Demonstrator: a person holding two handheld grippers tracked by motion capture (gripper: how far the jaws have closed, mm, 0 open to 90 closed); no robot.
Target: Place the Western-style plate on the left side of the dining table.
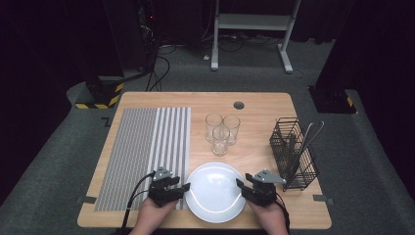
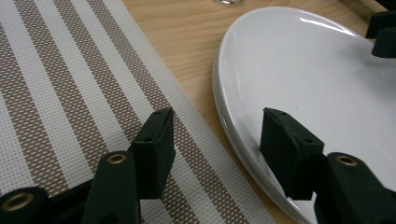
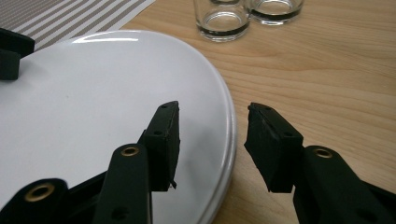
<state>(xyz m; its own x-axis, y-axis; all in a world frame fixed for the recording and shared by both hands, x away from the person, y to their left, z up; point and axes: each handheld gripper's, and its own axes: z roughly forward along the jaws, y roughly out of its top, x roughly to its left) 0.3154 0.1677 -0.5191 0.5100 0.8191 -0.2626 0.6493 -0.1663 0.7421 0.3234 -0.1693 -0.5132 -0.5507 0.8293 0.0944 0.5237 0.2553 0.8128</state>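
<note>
A white round plate (image 1: 215, 192) lies near the table's front edge, just right of a striped placemat (image 1: 147, 147). My left gripper (image 1: 184, 190) is open at the plate's left rim. In the left gripper view, the left gripper (image 2: 217, 116) has one jaw over the placemat (image 2: 70, 84) and the other over the plate (image 2: 317, 70). My right gripper (image 1: 241, 188) is open at the plate's right rim. In the right gripper view, the right gripper (image 3: 213, 109) straddles the rim, one jaw over the plate (image 3: 102, 93) and one over bare wood. Neither gripper holds anything.
Three clear glasses (image 1: 221, 129) stand together behind the plate, their bases near in the right gripper view (image 3: 224, 21). A black wire basket (image 1: 293, 152) with metal cutlery stands at the right. The wooden table (image 1: 259, 105) has a cable hole at the back.
</note>
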